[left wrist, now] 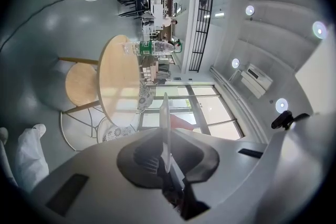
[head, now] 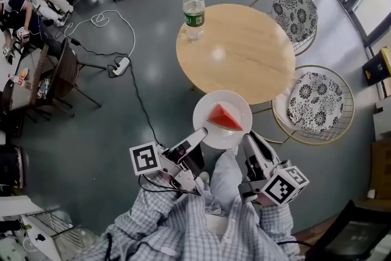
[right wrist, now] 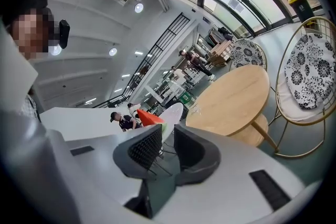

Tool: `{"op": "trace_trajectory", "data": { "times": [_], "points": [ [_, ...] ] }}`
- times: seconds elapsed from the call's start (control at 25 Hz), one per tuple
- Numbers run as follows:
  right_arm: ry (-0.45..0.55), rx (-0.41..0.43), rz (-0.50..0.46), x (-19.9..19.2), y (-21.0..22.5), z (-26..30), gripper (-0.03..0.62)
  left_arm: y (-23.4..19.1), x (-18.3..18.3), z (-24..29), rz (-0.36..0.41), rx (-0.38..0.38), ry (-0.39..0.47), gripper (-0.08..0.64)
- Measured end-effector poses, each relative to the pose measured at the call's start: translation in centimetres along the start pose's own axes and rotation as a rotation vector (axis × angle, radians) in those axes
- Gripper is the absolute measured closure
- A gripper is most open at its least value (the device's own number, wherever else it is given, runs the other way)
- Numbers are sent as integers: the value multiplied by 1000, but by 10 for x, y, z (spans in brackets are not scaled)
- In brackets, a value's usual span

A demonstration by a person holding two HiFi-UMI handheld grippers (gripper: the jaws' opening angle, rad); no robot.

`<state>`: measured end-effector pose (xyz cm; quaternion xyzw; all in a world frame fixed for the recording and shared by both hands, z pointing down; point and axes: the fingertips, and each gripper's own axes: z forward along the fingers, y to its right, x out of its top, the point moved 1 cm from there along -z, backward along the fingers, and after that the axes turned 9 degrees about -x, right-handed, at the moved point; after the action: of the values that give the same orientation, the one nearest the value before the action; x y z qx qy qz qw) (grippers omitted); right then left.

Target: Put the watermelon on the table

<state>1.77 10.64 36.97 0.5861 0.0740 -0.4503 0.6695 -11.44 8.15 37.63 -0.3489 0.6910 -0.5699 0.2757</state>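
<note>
A red watermelon wedge (head: 224,117) lies on a white plate (head: 235,104) held in the air just short of the near edge of the round wooden table (head: 244,52). My left gripper (head: 200,133) is shut on the plate's left rim. In the left gripper view the plate (left wrist: 165,128) stands edge-on between the pads, with the watermelon (left wrist: 181,123) behind it. My right gripper (head: 246,139) holds the right rim. In the right gripper view the plate (right wrist: 172,113) enters between the jaws, and the watermelon (right wrist: 149,117) sits on it.
A water bottle (head: 193,8) stands at the table's far left edge. Two wire chairs with patterned cushions (head: 314,104) (head: 294,12) flank the table on the right. A power strip and cable (head: 121,65) lie on the floor to the left.
</note>
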Motion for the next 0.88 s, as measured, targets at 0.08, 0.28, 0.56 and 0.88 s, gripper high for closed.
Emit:
{"op": "trace_trajectory", "data": {
  "times": [0.08, 0.28, 0.56, 0.88],
  "points": [
    [-12, 2, 0, 7, 10, 7, 514, -6, 2, 11, 0, 4, 8, 526],
    [-46, 20, -22, 32, 28, 23, 514, -16, 11, 39, -2, 9, 36, 526],
    [-88, 34, -42, 61, 50, 45, 514, -26, 22, 75, -5, 16, 72, 526],
    [-140, 40, -38, 86, 89, 72, 514, -52, 31, 115, 3, 47, 116, 526]
  ]
}}
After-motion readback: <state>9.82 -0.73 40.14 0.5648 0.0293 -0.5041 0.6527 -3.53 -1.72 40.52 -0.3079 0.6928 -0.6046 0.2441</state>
